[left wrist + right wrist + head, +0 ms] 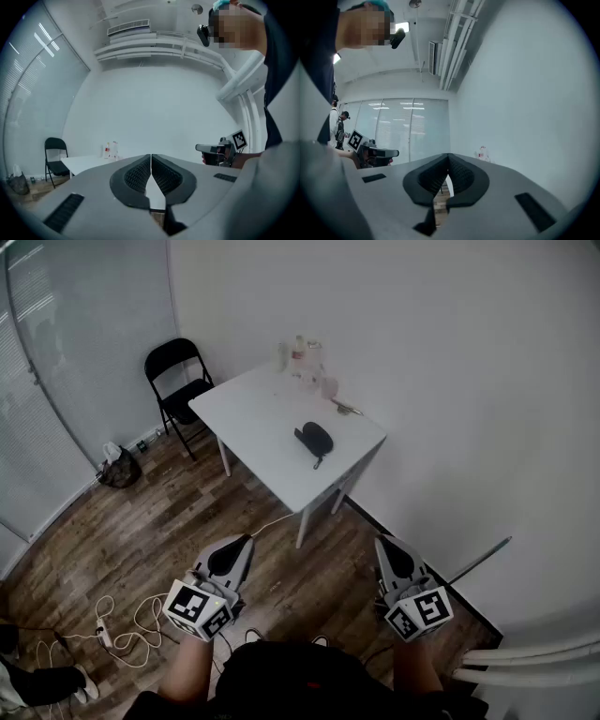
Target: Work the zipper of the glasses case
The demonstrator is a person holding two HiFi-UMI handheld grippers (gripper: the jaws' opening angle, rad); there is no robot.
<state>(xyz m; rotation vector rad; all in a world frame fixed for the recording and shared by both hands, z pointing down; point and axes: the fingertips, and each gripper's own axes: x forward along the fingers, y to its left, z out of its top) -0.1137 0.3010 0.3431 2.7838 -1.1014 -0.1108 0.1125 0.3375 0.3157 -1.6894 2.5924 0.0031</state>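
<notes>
The glasses case [313,438] is black against a plain white table [253,413]. At the case's twelve o'clock are clear bottles [302,357], one with a red label. At the table's ten o'clock the folding chair [174,376] is black. The floor [141,521] shows brown wood-grain planks, with a white cable [131,624] at the head view's seven o'clock. The left gripper [246,542] and right gripper [382,542] are grey with black ribbed pads, each bearing black-and-white square markers. The wall [450,352] is plain white.
</notes>
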